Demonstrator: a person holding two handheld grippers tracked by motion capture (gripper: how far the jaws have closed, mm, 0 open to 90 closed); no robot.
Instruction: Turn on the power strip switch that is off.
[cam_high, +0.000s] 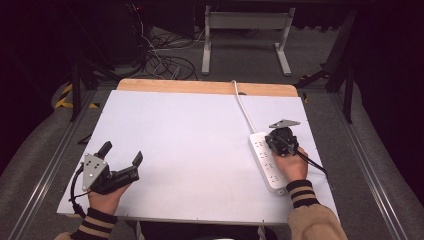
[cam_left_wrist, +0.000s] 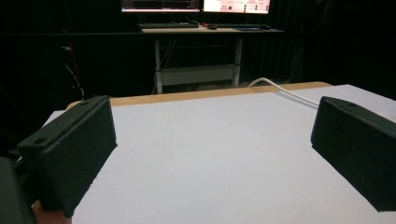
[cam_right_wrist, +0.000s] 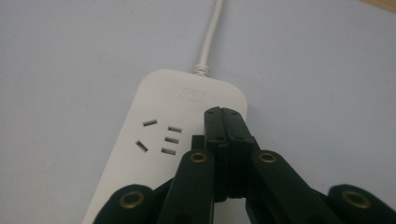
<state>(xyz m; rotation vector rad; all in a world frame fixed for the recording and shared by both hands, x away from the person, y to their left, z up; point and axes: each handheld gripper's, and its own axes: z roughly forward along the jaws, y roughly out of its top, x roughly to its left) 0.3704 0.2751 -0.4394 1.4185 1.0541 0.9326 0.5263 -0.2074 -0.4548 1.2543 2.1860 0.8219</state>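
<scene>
Jaws of the left gripper (cam_high: 121, 154) stand wide apart, with bare white surface between the two black pads (cam_left_wrist: 70, 149) in the left gripper view; nothing is held. Jaws of the right gripper (cam_right_wrist: 225, 122) are pressed together, tip to tip, with no object between them, and they sit directly above the power strip (cam_right_wrist: 154, 140).

Item count, high view: one table (cam_high: 190, 135) with a white top and a strip of wood showing along its far edge; one white power strip (cam_high: 265, 160) lying flat near the right edge of the table, running diagonally toward the person; one white cord (cam_high: 243, 107) leaving the strip's far end and passing over the far edge of the table. Two grippers are in use, one per hand. The left hand (cam_high: 105, 197) rests at the near left corner of the table, well apart from the strip. The right hand (cam_high: 292, 167) is positioned over the near half of the strip.

Right gripper view: one socket group is visible on the strip's face, to the left of the closed jaws, comprising five slots. Faint embossed lettering near the cord end is too small to read.

Background, left gripper view: two lit monitors (cam_left_wrist: 161, 4) on one desk beyond the table.
</scene>
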